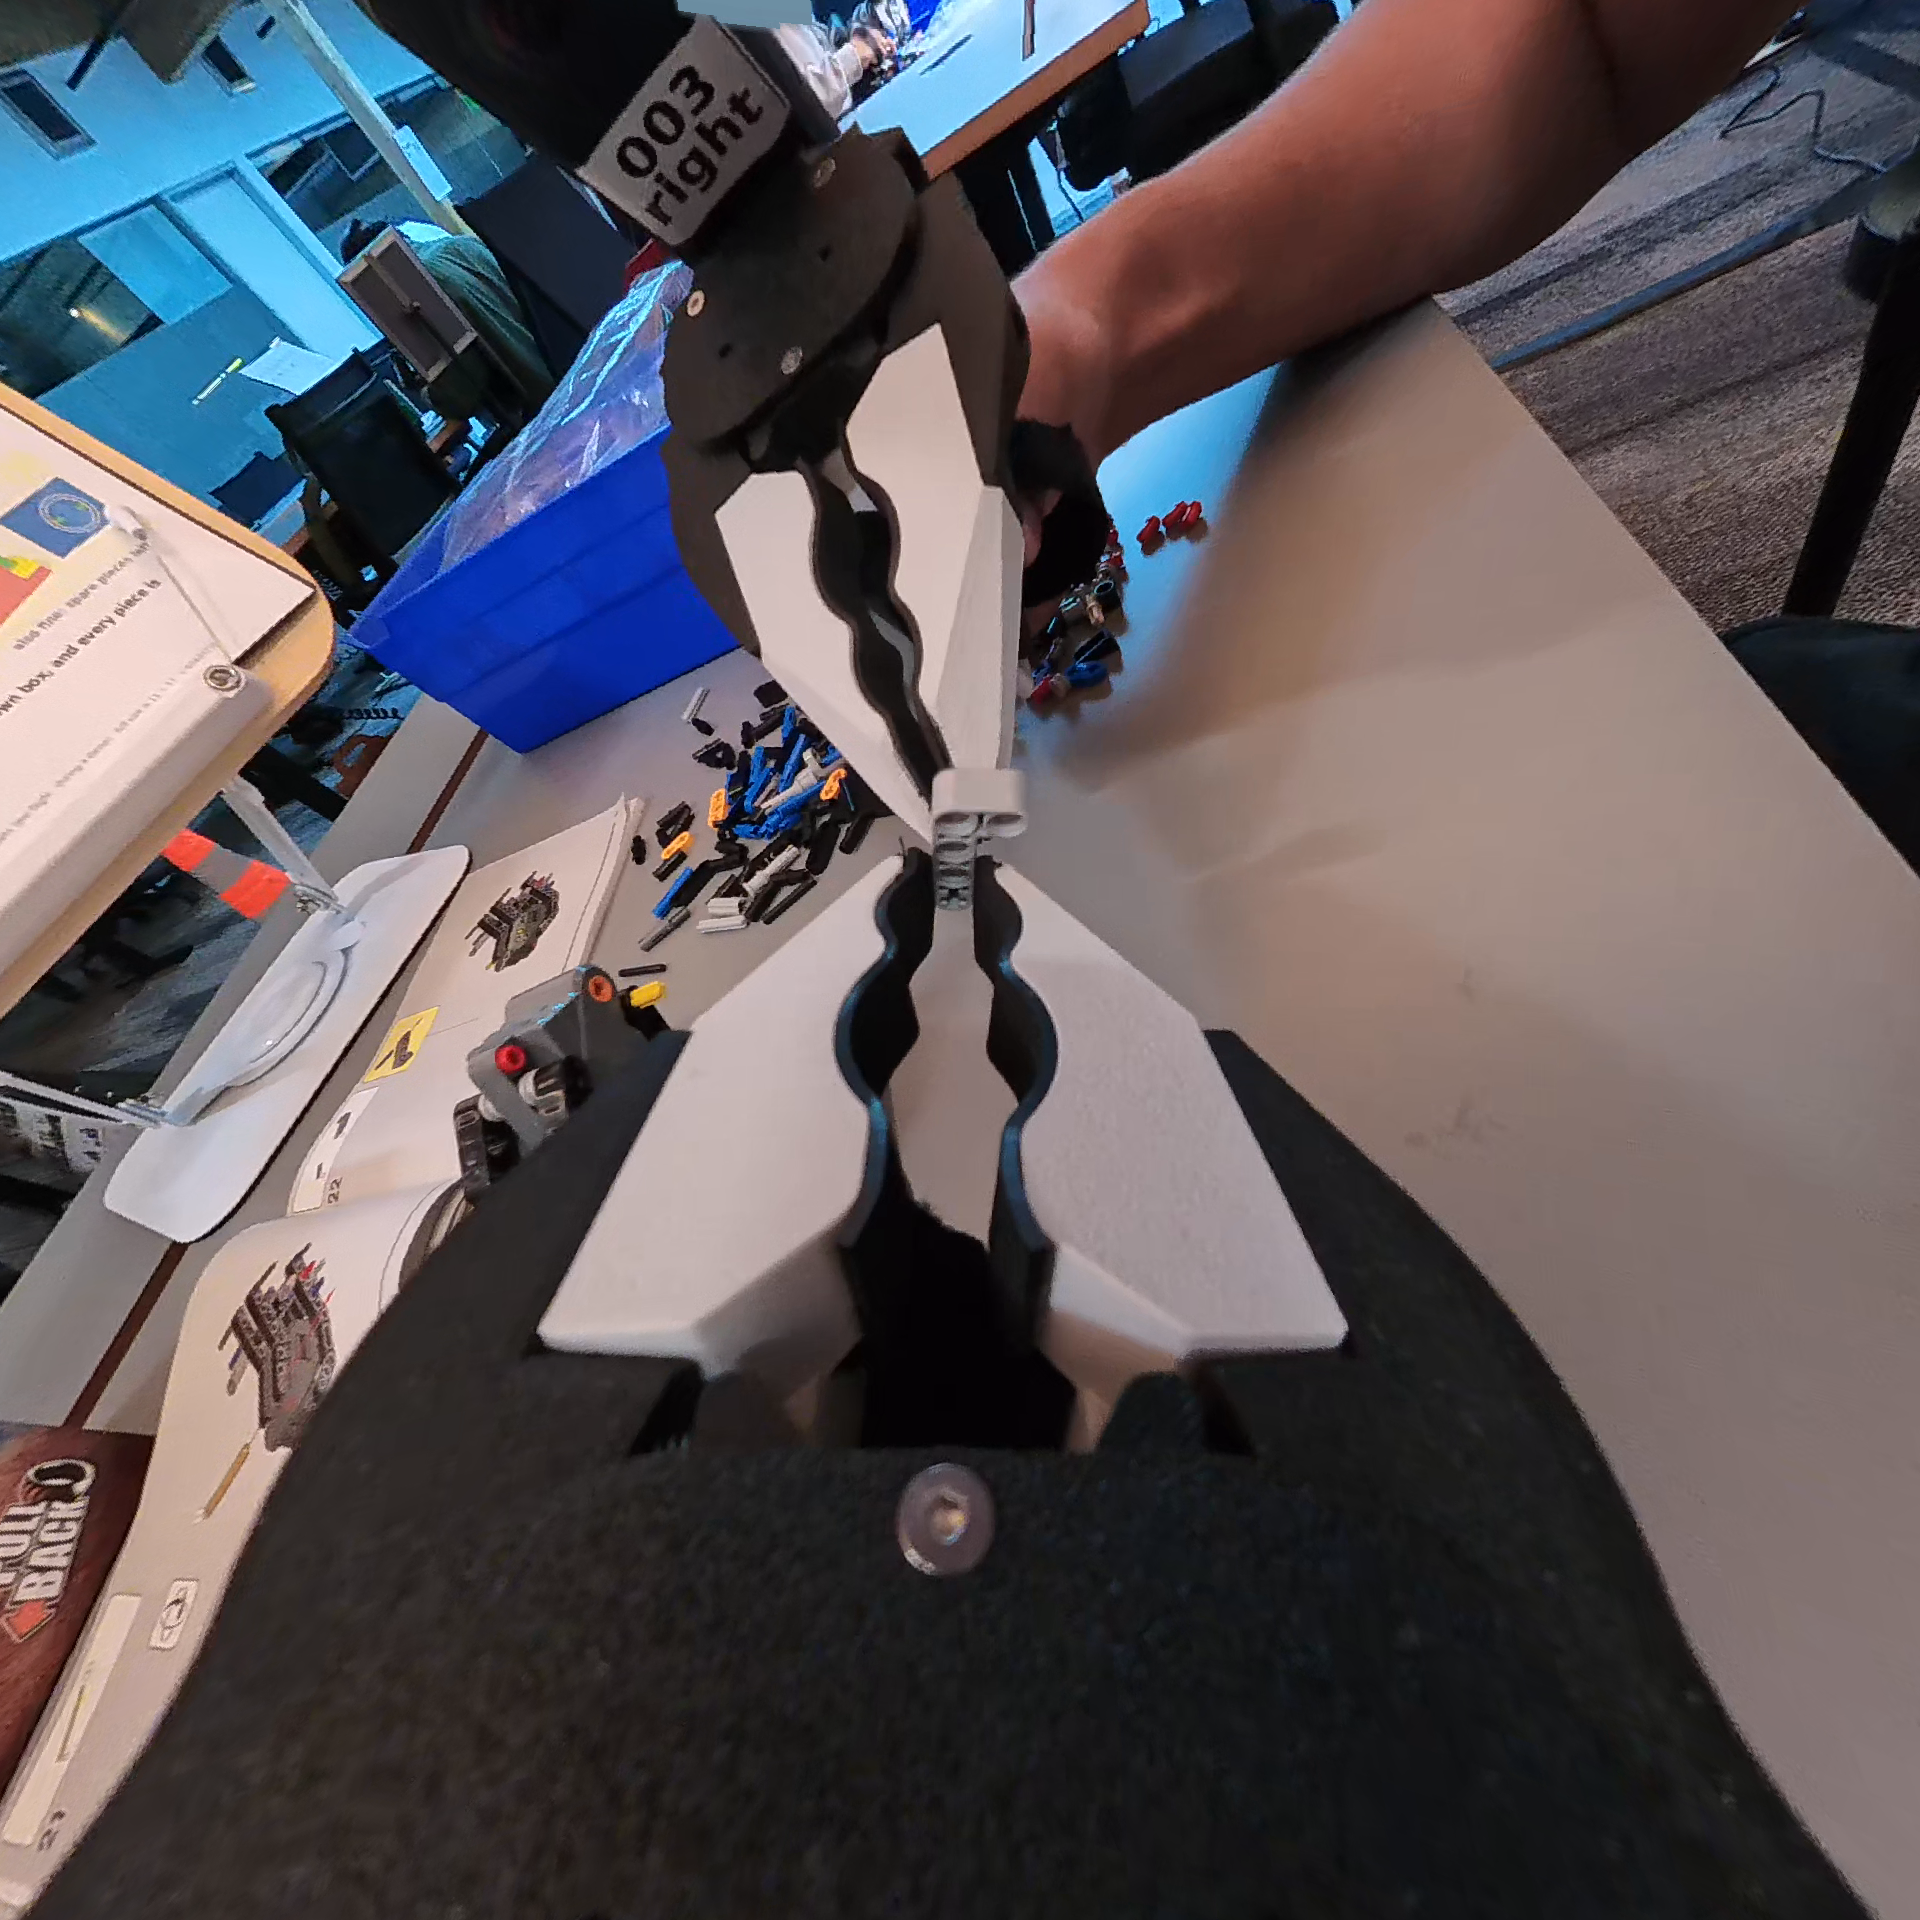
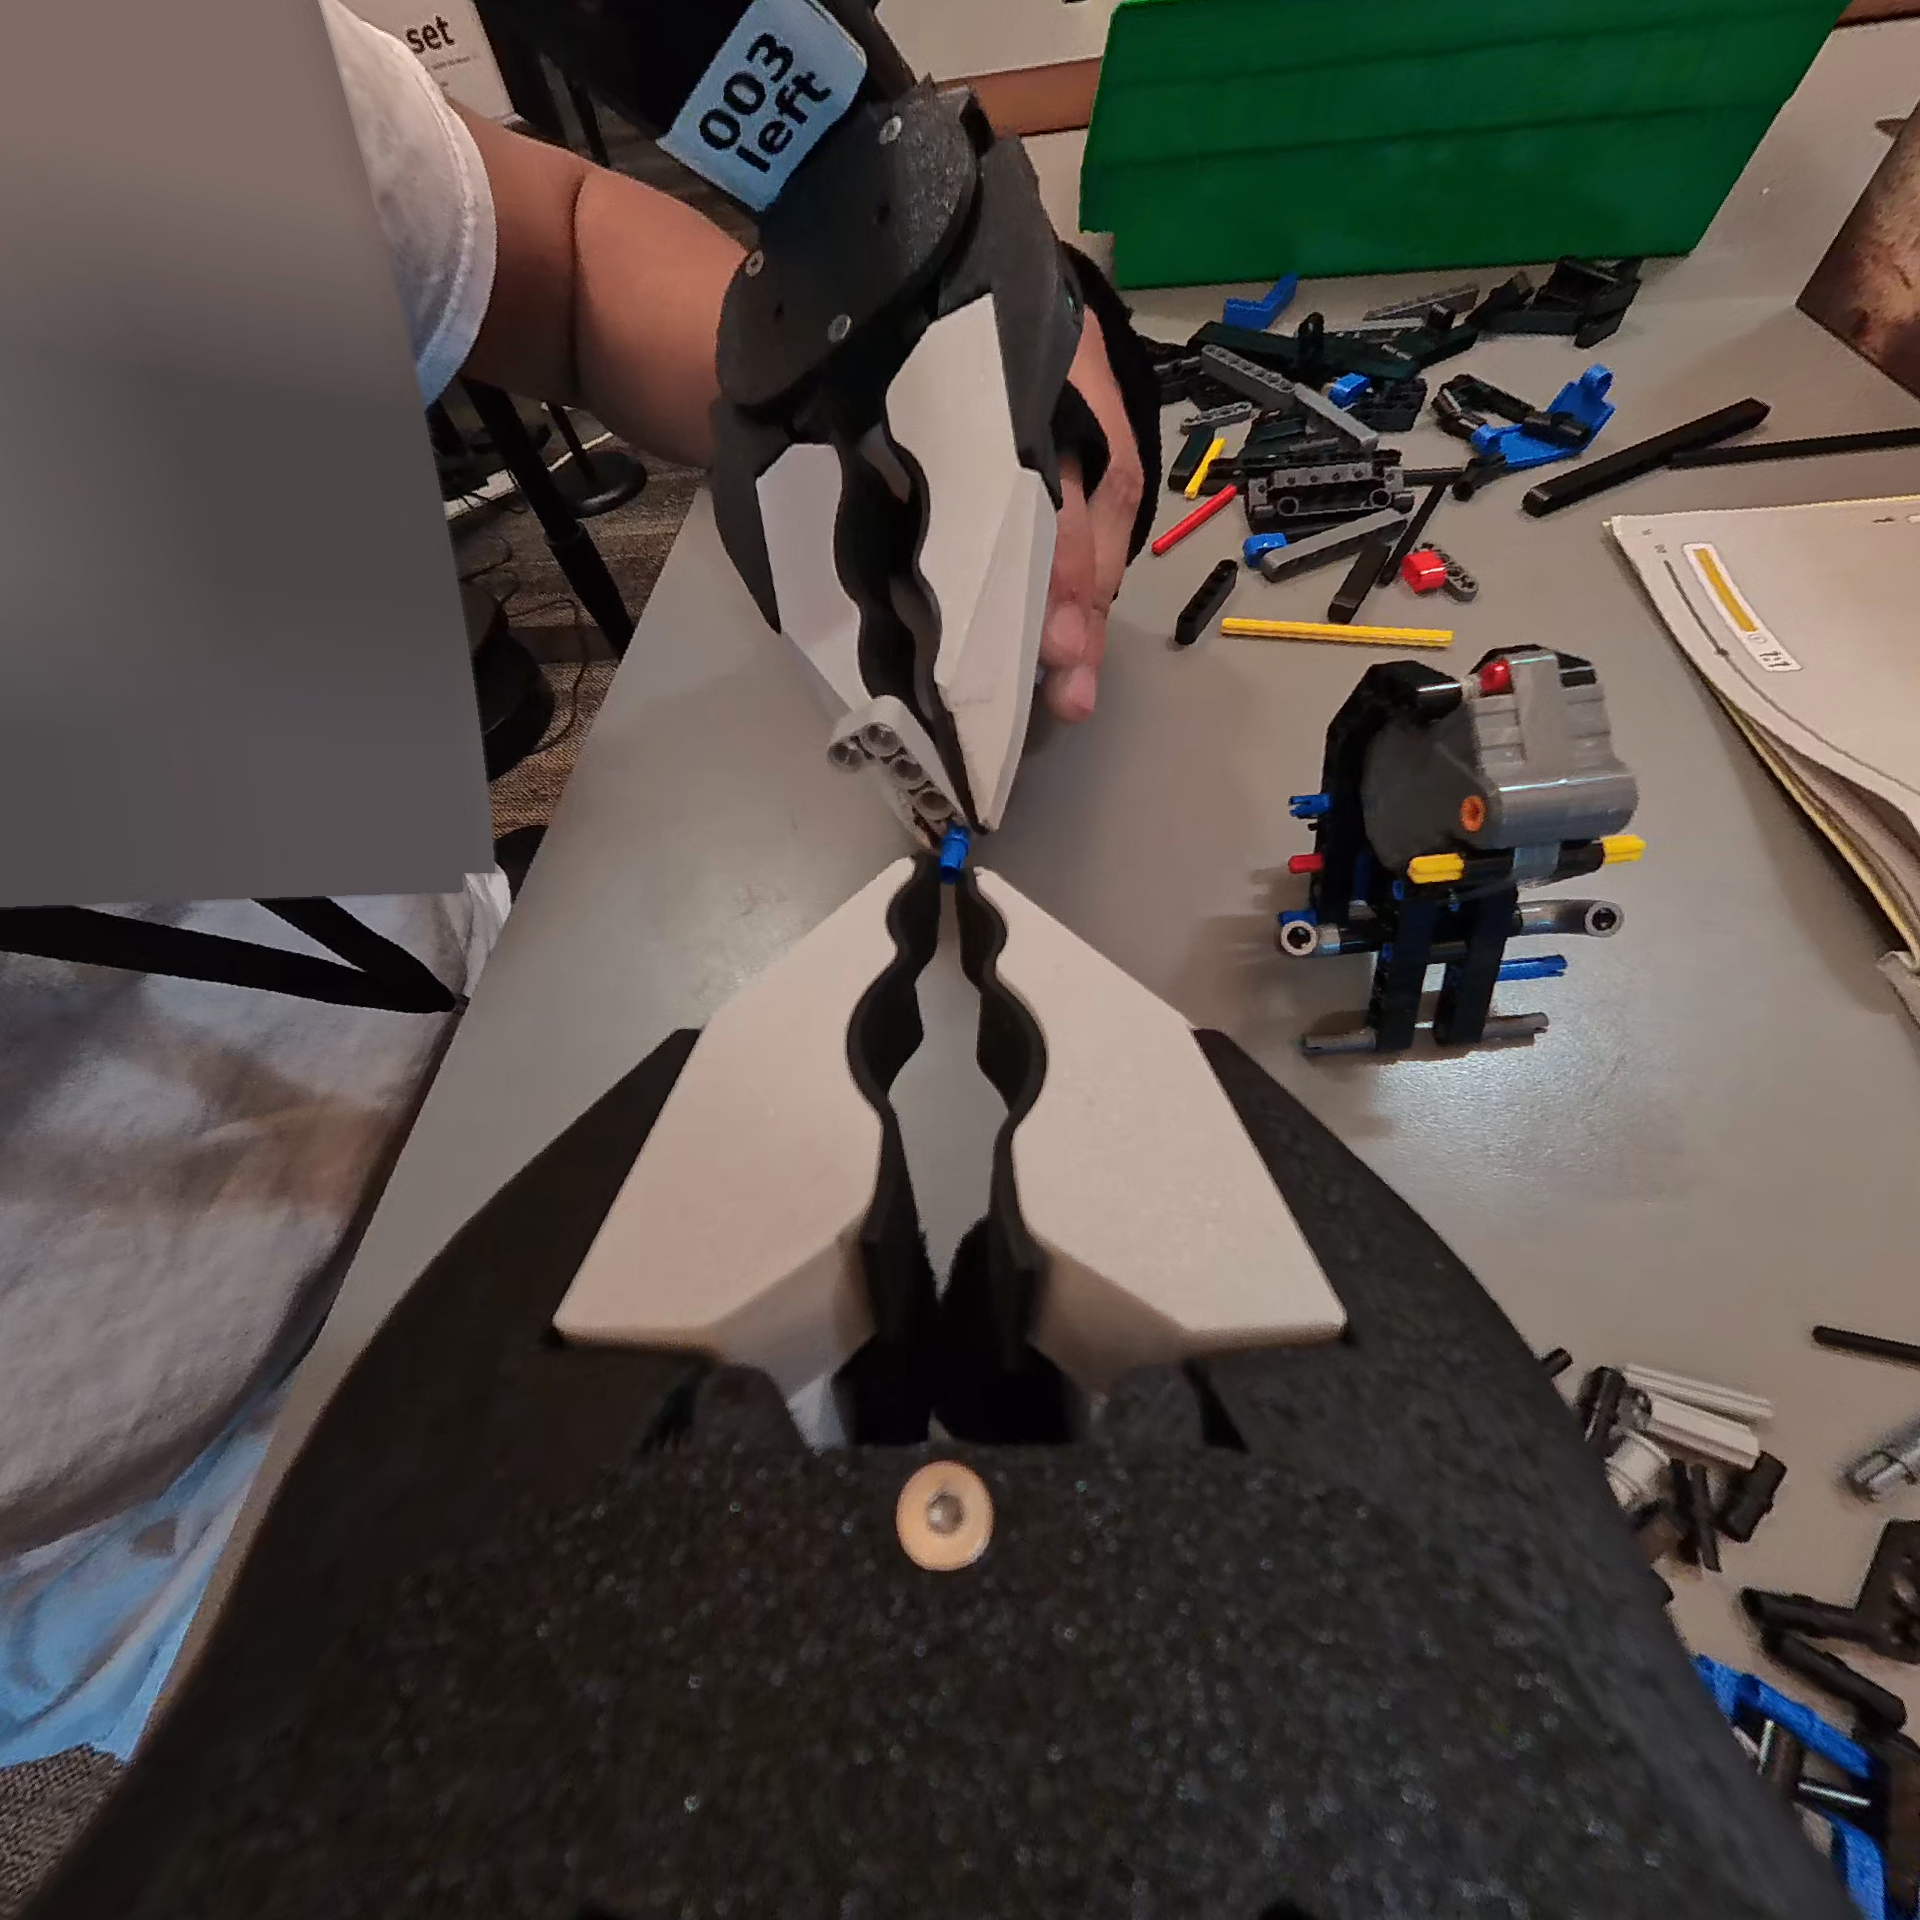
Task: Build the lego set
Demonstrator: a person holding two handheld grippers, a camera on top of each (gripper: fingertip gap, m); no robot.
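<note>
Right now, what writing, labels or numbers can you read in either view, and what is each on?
I do not quote writing; these bear it:
Grey tag on the right hand-held gripper, legible.
Blue tag on the left hand-held gripper, legible.
Open instruction booklet: small page numbers.
Brown box corner: bold logo.
White sheet on the tilted board: mostly too blurred.

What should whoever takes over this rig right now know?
Left hand-held gripper: shut on a light grey L-shaped holed beam, held above the grey table.
Right hand-held gripper: shut on a small blue connector pin, tip at the beam's end hole.
Done: partly built black-and-grey motor model stands on the table.
Left: seat the pin, then add the beam to the model.
</note>
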